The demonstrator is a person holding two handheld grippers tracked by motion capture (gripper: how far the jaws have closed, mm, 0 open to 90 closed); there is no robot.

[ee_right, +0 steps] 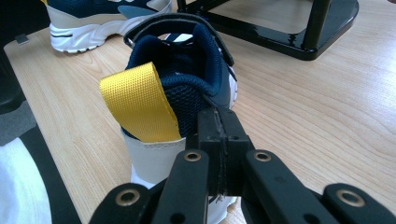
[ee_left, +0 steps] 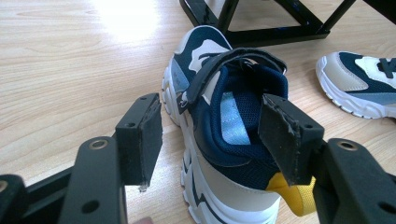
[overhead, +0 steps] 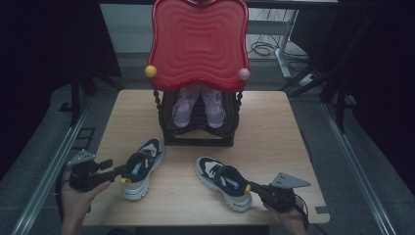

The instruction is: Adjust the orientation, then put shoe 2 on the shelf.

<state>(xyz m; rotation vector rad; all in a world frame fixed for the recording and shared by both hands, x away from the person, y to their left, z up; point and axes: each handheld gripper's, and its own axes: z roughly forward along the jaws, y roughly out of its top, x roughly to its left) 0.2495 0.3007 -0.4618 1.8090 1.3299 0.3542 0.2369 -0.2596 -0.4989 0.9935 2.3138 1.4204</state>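
Work in hand: I read it as stowing the two navy-and-white shoes on the black rack [overhead: 198, 139] under the red tray top [overhead: 198, 39], where a lilac pair [overhead: 198, 105] already sat.
Left shoe: the left shoe [overhead: 142, 166] lay on the table [overhead: 274, 127] in front of the rack's left corner, toe toward the rack, heel with its yellow tab toward me.
Left gripper: my left gripper [overhead: 115, 172] was wide open at that heel; in the left gripper view one pad [ee_left: 140, 137] stood outside the shoe [ee_left: 224, 140] and the other pad [ee_left: 287, 135] stood over the collar opening, neither pressing.
Right shoe: the right shoe [overhead: 224, 182] lay nearer my right hand, toe angled up and left, heel toward the table's front right.
Right gripper: my right gripper [overhead: 253, 188] had its jaws fully together at the heel collar; in the right gripper view the closed tips [ee_right: 219, 140] sat just beside the yellow pull tab [ee_right: 140, 102], and I could not tell whether they pinched any fabric.
Deciding relation: each shoe's long axis ran from its own gripper toward the rack, so each hand was nearer its own shoe.
Next move, my judgement: the left jaws needed to close on the heel wall before any lift.
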